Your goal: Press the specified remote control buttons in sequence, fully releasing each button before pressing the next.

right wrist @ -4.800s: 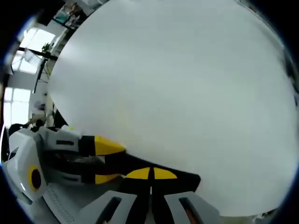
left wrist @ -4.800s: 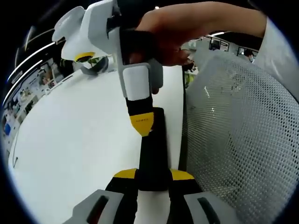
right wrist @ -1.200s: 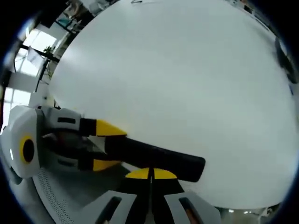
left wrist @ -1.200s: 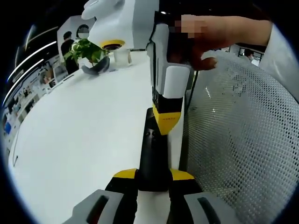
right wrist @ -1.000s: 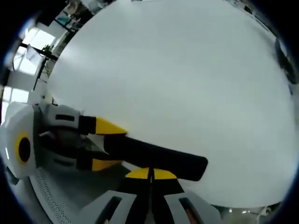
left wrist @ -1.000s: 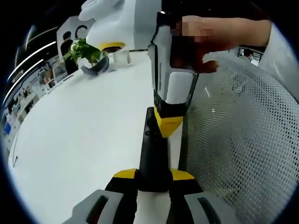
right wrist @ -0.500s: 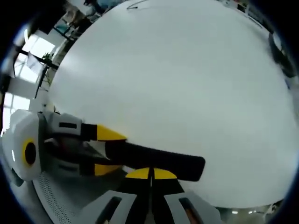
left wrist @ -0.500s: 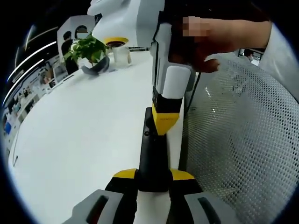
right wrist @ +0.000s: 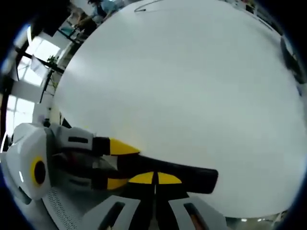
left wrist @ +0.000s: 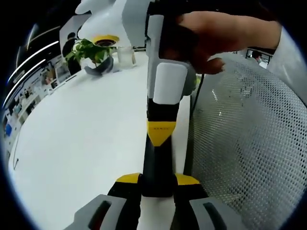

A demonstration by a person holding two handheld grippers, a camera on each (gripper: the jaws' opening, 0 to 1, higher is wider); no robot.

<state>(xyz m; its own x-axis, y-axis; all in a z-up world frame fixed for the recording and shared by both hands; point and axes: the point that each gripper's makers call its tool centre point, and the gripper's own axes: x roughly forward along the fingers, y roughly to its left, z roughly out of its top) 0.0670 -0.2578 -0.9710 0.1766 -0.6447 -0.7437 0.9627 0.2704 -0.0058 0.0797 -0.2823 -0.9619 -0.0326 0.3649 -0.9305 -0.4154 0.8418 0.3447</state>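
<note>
In the left gripper view, the left claw point(left wrist: 157, 180) pinches the near end of a long, slim black plastic remote control point(left wrist: 158, 163) between its yellow-tipped jaws. The remote runs forward from the claw along the right-hand edge of the white round bench point(left wrist: 81, 139), just above the bench top.

The right claw point(left wrist: 160, 136) comes down from above, gripped by a person's hand point(left wrist: 211, 33). Its yellow-tipped jaws are pressed together, and the tip sits on the top face of the remote, about midway along what shows of it. Whether a button is pushed down under the tip cannot be told.

To the right of the bench edge is a white perforated mesh surface point(left wrist: 244, 143), close beside the remote. At the far edge of the bench stand a green leafy plant in a dark round pot point(left wrist: 93, 57) and, just beside it, a small clear glass container point(left wrist: 124, 55).

In the right gripper view, the right claw point(right wrist: 154, 178) shows its two yellow tips meeting with no gap, resting on the remote point(right wrist: 168, 175), which lies across the lower part of the view. The left claw point(right wrist: 117, 165) comes in from the left, its yellow tips on either side of the remote's end. The white bench top point(right wrist: 182, 86) spreads beyond.
</note>
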